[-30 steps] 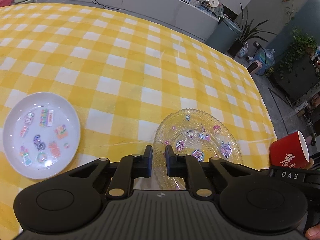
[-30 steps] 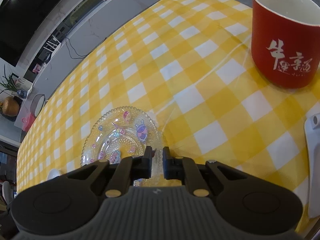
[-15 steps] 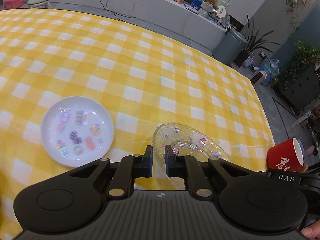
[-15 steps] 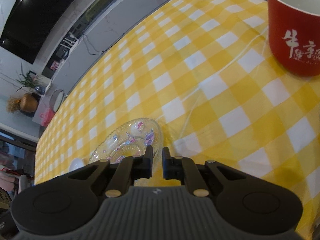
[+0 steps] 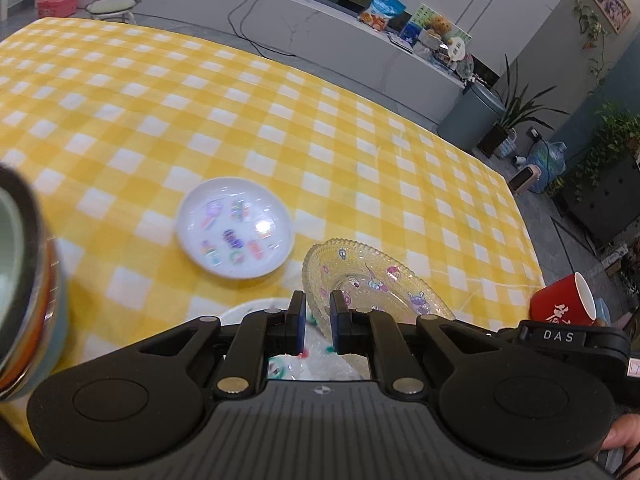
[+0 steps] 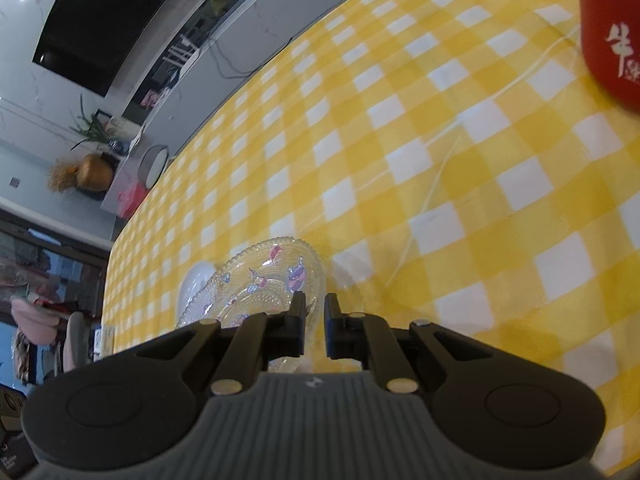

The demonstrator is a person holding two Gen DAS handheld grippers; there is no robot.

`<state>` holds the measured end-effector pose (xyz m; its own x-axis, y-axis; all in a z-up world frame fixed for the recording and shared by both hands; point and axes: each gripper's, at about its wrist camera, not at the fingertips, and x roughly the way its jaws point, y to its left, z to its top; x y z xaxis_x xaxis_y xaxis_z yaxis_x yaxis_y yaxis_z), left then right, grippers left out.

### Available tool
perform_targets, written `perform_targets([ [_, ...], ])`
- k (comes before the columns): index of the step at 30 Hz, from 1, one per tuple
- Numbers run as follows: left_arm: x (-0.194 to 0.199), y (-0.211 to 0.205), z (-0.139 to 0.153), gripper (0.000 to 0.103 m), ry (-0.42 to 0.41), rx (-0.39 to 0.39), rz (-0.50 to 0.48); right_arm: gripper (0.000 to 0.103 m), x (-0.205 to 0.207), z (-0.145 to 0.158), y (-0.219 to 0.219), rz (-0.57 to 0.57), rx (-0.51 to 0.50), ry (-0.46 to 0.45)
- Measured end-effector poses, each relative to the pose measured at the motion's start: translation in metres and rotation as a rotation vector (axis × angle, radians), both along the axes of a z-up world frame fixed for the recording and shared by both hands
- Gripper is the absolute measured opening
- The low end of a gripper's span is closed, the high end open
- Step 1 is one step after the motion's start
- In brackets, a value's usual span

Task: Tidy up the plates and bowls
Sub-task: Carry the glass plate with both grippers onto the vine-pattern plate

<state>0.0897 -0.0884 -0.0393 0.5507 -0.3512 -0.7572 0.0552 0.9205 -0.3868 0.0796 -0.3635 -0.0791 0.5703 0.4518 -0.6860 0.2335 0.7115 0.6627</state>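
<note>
Noted a blurred round bowl (image 5: pixel 24 280) crowding the far left edge of the left wrist view, close to the camera. Saw open yellow-check desk (image 5: pixel 360 140) behind it, bare all the way to the far edge. Logged a white plate (image 5: pixel 235 227) with coloured stickers lying flat, left of centre and well apart from the bowl. Caught a second white plate (image 5: pixel 256 308) mostly hidden under the left tongs (image 5: pixel 318 322).

Found the left tongs nearly pressed together, pinching the rim of the glass plate (image 5: pixel 376 280). Found the glass plate tilted, its left rim raised, just right of the sticker plate and partly over the second white plate. Marked the right tongs (image 6: pixel 315 326) likewise pinching the same plate's rim at the opposite side.

Noted free cloth right of the glass plate up to a red cup (image 5: pixel 564 300) near the desk's right edge. Saw floor, a bin and potted plants beyond that edge. Spotted part of a hand (image 5: pixel 624 432) at bottom right.
</note>
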Motion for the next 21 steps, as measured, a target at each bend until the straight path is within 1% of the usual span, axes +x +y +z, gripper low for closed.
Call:
perform_targets([
  [6, -0.021, 0.019, 0.003, 0.013, -0.004, 0.005, 0.035, 0.007, -0.008, 0.004, 0.02, 0.068, -0.009, -0.015],
  [11, -0.034, 0.031, -0.001, 0.013, 0.009, 0.004, 0.058, 0.007, -0.014, 0.004, 0.037, 0.113, -0.041, -0.012],
  [16, -0.043, 0.039, -0.008, 0.013, 0.026, 0.002, 0.058, 0.007, -0.018, 0.003, 0.048, 0.146, -0.085, 0.001],
  [21, -0.044, 0.041, -0.015, 0.013, 0.038, 0.016, 0.055, 0.007, -0.021, 0.0, 0.059, 0.176, -0.132, 0.013],
])
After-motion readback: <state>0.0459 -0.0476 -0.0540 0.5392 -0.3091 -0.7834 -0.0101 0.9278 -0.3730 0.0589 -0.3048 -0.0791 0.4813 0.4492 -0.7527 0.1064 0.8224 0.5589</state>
